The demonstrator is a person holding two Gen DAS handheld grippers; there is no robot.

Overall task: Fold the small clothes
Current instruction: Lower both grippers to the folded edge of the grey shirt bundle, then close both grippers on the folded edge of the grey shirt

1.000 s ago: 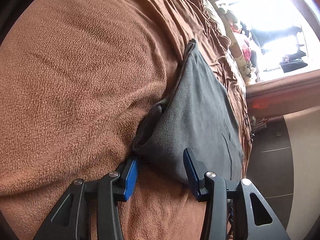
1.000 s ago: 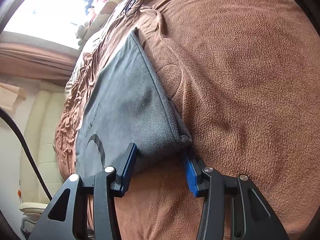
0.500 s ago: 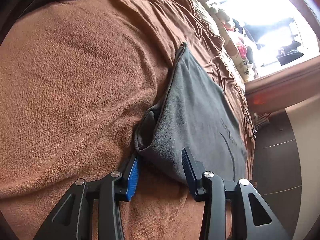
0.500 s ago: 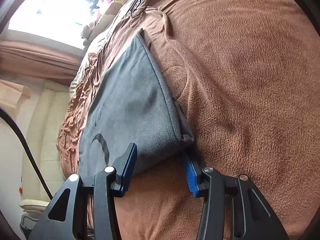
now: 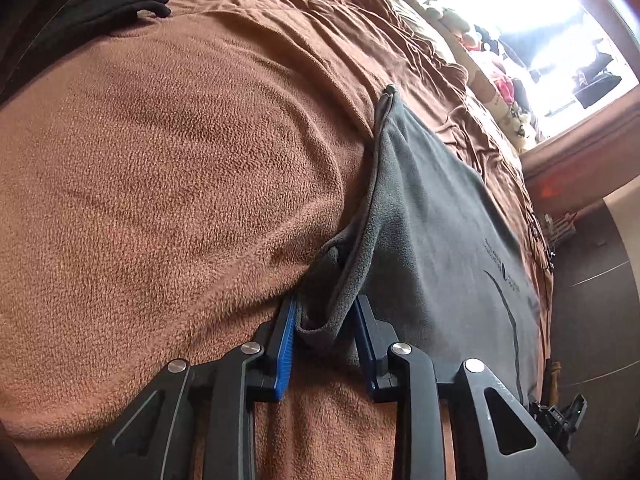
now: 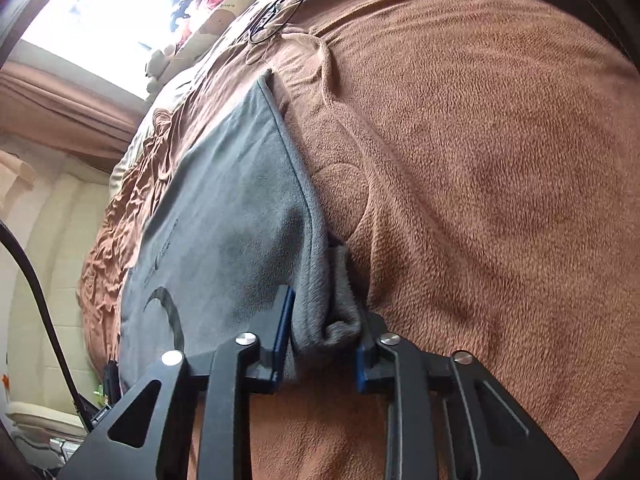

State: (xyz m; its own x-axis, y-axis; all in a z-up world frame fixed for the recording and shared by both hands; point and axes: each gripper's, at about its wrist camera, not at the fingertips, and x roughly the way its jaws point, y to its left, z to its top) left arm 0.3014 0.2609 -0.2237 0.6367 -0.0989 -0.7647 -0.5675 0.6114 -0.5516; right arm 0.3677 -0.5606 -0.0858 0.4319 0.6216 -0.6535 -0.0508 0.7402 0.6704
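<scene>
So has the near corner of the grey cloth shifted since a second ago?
Yes. The grey cloth corner has bunched up narrower between the closing left tool, pulling inward off the brown blanket it lay flat on.

Both wrist cameras look steeply down along their jaws, close over the brown blanket [image 5: 168, 184]. Each frames one near corner of the same grey garment [image 5: 440, 248], the bright window [image 6: 92, 20] beyond at 12 o'clock.
</scene>
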